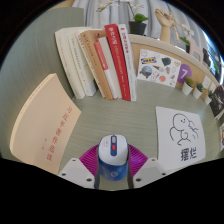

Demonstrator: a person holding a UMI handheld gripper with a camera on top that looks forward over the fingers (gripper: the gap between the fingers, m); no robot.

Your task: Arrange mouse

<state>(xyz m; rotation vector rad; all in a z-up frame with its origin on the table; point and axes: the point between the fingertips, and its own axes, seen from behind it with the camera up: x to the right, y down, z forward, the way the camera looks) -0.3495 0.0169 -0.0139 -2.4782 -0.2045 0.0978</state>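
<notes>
White-and-pink oval mouse (113, 157) clamped between gripper (113, 172) pads — long axis along fingers, pointing ahead; bare grey desk (125, 118) beyond, tan booklet (50, 132) beside.

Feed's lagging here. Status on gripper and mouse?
Gripper shut on mouse. Mouse low over table. White card to one side, tan booklet to the other; path ahead clear to books.

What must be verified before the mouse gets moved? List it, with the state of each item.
1. Mouse between the fingers of the hand-held gripper: ok.
2. Both pads pressing on the mouse: cannot tell.
3. Mouse lined up along the fingers: ok.
4. Desk just ahead of the mouse bare: ok.
5. Books beyond, apart from the mouse: ok.
6. Card beside the gripper, not touching it: ok.
</notes>
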